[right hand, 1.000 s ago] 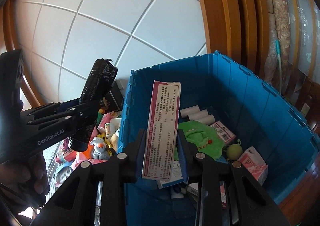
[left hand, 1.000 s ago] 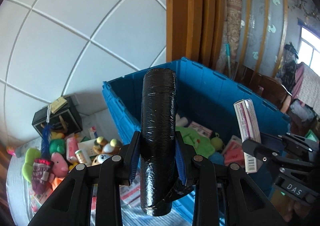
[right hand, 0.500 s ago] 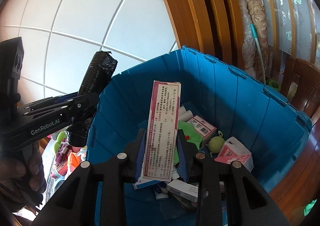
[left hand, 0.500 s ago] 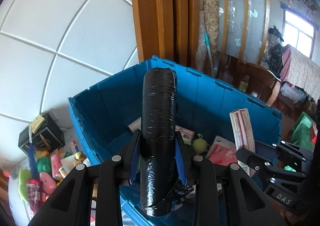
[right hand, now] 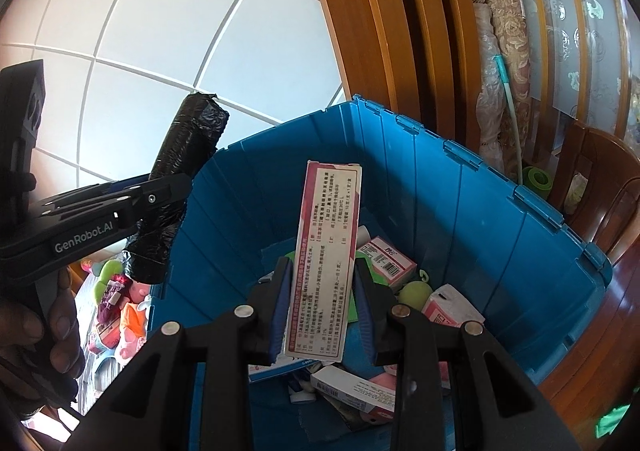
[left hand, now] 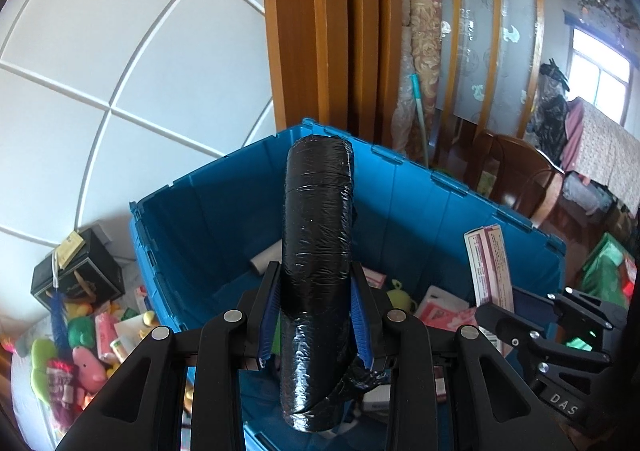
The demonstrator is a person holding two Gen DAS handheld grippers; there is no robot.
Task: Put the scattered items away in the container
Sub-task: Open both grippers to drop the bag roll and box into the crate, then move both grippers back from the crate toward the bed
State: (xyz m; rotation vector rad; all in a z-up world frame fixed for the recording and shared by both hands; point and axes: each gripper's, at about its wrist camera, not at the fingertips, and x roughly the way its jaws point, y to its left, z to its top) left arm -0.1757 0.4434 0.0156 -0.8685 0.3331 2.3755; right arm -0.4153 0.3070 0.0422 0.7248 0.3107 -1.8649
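We have swung both loads further over the blue crate (left hand: 420,187), left gripper (left hand: 316,315) fingers clenched mid-length on the soft, slippery black roll (left hand: 316,251) at frame centre, right gripper (right hand: 322,311) grasping the light, stiff carton (right hand: 326,259)

"GenRobot.AI" stands in pale letters on the black body of the left tongs (right hand: 160,195), at the left edge of the right wrist frame. "DAS" is printed on the black body of the right tongs (left hand: 496,315), at the lower right of the left wrist frame. The pink-bordered carton (right hand: 326,263) at the centre of the right wrist frame carries dense Chinese print, too small to read. A barcode shows on a pink box (right hand: 386,257) just right of it.
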